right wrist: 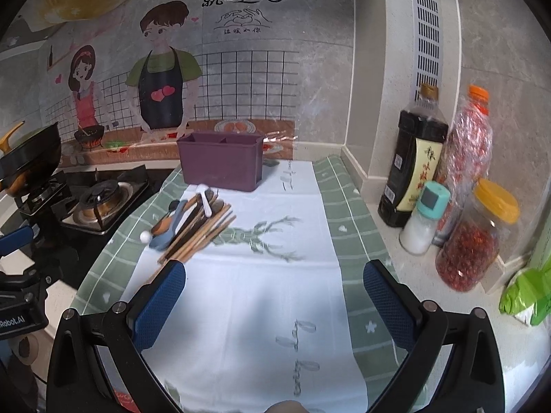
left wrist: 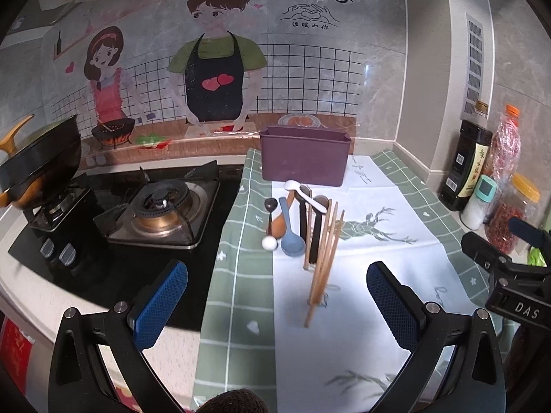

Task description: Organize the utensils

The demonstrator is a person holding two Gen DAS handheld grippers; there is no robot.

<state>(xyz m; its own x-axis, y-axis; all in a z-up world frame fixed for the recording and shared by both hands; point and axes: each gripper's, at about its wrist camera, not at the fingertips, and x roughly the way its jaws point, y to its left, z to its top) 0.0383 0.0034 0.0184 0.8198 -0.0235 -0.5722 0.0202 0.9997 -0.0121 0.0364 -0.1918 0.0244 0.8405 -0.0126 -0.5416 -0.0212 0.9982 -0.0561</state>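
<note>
My left hand-held gripper (left wrist: 277,304) and right hand-held gripper (right wrist: 274,301) both gape wide, empty. The right one's body reads "DAS"; the left's, "Robot.AI". Spoons and chopsticks (left wrist: 322,258) lie heaped on the cloth-covered worktop (right wrist: 261,309) just before the purple bin (left wrist: 304,155), with bare cloth nearer me.

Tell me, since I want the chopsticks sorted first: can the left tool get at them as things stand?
Probably yes. The left tool is open, and the wooden chopsticks lie on the cloth just ahead between its fingers, with nothing lying over their near ends.
</note>
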